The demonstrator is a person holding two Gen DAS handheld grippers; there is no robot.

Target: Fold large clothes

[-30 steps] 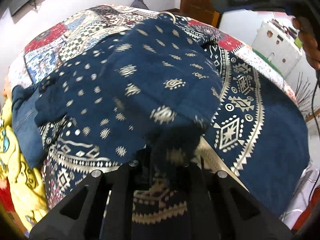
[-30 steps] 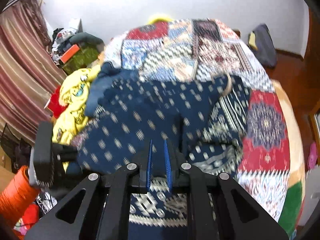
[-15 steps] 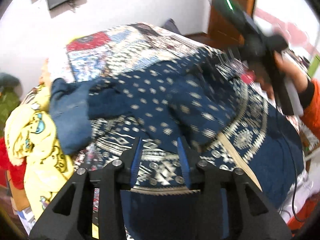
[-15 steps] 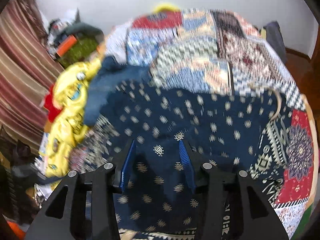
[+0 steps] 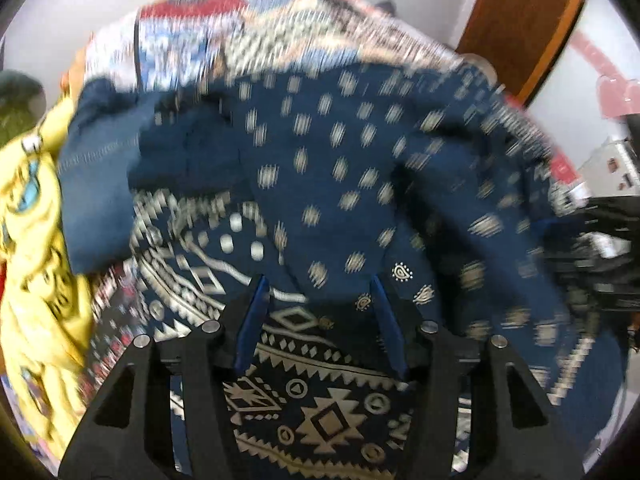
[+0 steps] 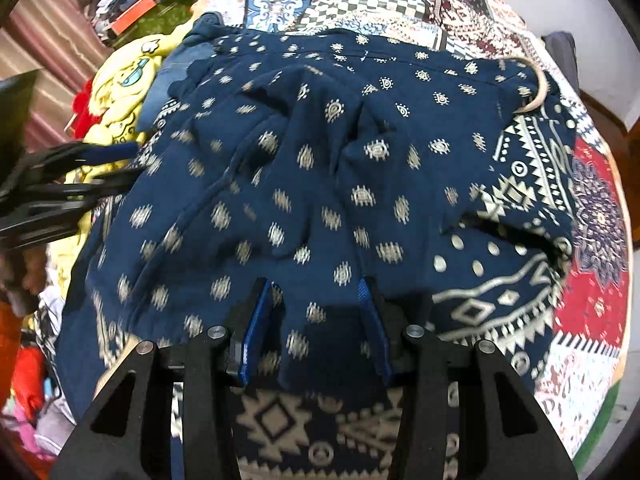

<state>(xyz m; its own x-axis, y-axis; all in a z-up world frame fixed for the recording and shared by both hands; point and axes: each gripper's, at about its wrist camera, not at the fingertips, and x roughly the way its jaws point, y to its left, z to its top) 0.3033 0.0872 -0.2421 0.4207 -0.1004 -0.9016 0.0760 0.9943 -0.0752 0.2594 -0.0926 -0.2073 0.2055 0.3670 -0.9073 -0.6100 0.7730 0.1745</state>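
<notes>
Garment (image 6: 320, 184) spread in loose folds over the bed, both claws open above it.

Left claw (image 5: 318, 312) and right claw (image 6: 316, 320) stand wide apart, gripping nothing. Beyond the navy dress lie a patchwork quilt (image 6: 360, 4), a yellow cartoon cloth (image 6: 124, 76) and folded denim (image 5: 96, 184). No readable writing.

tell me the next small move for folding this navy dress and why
Probably close the right hand-held gripper on the navy dress edge lying between its open fingers. Both grippers hold nothing, and the dress lies bunched and creased on the patterned cloth, so it needs a grip before any smoothing or folding.
</notes>
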